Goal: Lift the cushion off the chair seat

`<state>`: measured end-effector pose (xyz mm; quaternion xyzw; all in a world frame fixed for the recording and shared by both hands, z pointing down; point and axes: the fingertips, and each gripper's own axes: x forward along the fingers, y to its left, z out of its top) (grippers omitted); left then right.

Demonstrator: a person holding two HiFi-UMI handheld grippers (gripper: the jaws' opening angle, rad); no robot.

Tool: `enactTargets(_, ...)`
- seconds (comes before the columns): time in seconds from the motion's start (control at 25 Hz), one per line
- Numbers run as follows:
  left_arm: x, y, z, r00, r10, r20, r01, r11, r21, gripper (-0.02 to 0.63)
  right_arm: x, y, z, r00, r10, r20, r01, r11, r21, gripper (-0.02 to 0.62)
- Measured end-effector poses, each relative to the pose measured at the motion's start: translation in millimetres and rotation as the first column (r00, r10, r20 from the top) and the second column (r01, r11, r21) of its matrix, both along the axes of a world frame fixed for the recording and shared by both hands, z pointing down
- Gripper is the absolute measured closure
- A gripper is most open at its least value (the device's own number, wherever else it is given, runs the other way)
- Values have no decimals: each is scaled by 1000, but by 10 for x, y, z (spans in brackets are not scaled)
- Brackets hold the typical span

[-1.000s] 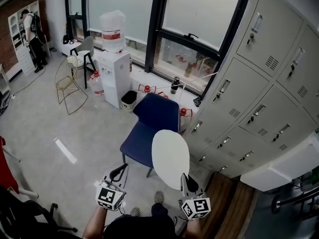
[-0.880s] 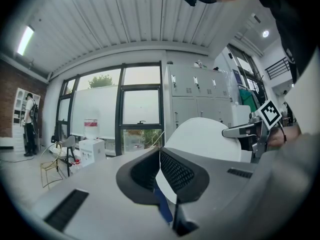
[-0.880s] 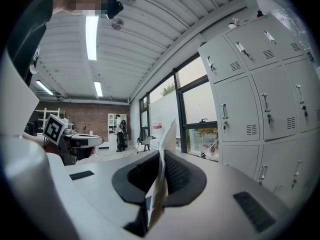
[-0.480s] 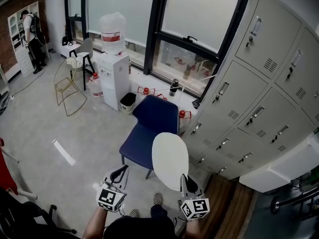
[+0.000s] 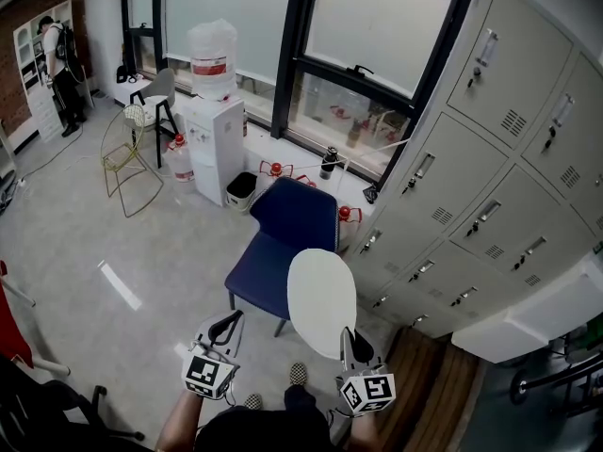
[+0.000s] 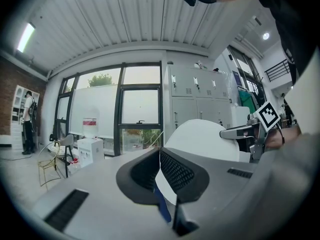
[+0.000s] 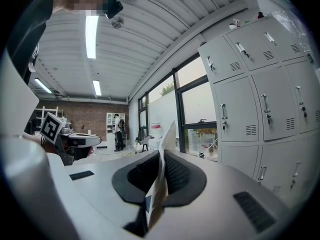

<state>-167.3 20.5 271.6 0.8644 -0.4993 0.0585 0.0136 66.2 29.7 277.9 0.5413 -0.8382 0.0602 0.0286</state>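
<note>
A white oval cushion [image 5: 322,301] hangs upright above the front right corner of the blue chair [image 5: 283,238], off its seat. My right gripper [image 5: 348,340] is shut on the cushion's lower edge. In the right gripper view the thin white cushion edge [image 7: 162,184] is pinched between the black pads of that gripper [image 7: 161,159]. My left gripper [image 5: 226,326] is held to the left of the cushion, apart from it. Its pads [image 6: 175,171] meet at the tips with nothing between them. The cushion [image 6: 202,139] shows behind them.
White lockers [image 5: 490,177] line the right side close to the chair. A water dispenser [image 5: 215,139], a wire chair [image 5: 127,158] and a grey chair [image 5: 160,97] stand at the back left. A person [image 5: 61,64] stands far left. A black office chair [image 5: 38,403] is at bottom left.
</note>
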Motion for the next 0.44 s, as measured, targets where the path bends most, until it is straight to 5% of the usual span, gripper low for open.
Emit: enactTargets(0.44,-28,-21,2,1000,2,-4,-2,1000,-6,588,-37,-32,17,1000,6,-10,-6,1000,-4,554)
